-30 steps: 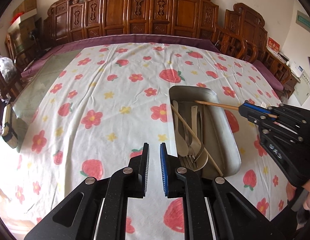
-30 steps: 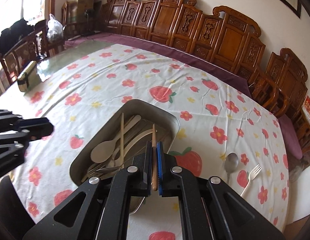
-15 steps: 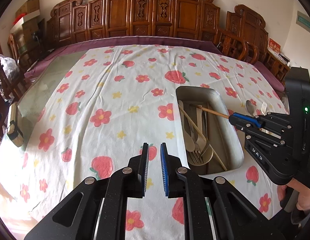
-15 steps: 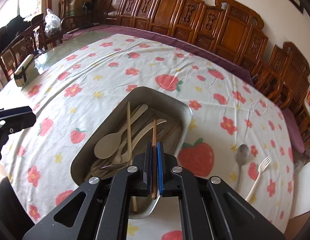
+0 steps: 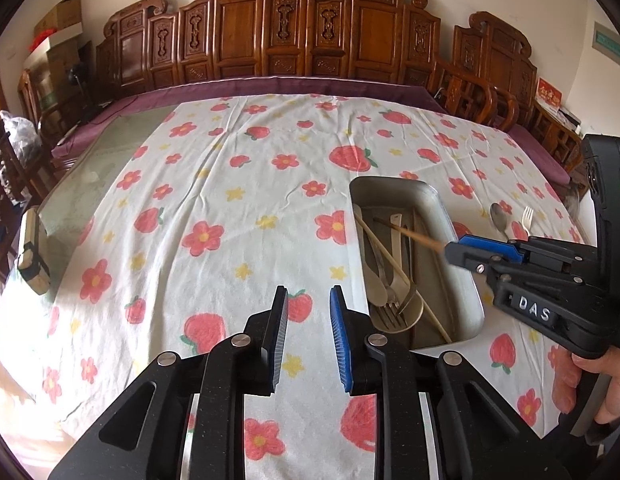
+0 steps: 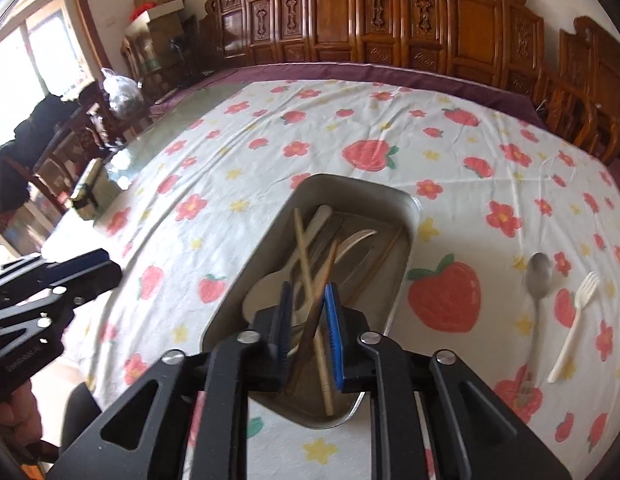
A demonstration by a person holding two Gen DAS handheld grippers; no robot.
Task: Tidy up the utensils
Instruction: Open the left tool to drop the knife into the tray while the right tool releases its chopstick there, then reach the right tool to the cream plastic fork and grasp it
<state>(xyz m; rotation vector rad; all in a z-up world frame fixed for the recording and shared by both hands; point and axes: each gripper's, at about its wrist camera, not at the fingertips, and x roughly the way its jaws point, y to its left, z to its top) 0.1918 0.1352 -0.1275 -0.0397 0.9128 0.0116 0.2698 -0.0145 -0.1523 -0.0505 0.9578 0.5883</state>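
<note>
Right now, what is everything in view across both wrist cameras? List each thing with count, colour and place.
Rectangular metal tray: one, silver, on the flowered tablecloth.
Utensils in the tray: several, pale spoons, a fork, a wooden chopstick.
Brown wooden chopstick: one, between the right gripper's opening jaws, over the tray.
Metal spoon: one, silver, on the cloth right of the tray.
Plastic fork: one, white, beside the spoon.
Carved chairs: a row, brown, behind.
Left gripper: empty, opening.
Right gripper.

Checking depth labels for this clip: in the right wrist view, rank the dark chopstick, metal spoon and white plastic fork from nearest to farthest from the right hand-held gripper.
1. Dark chopstick: between the opening jaws of the right hand-held gripper, over the tray.
2. Metal spoon: on the cloth, right of the tray.
3. White plastic fork: just beyond the spoon, farther right.
</note>
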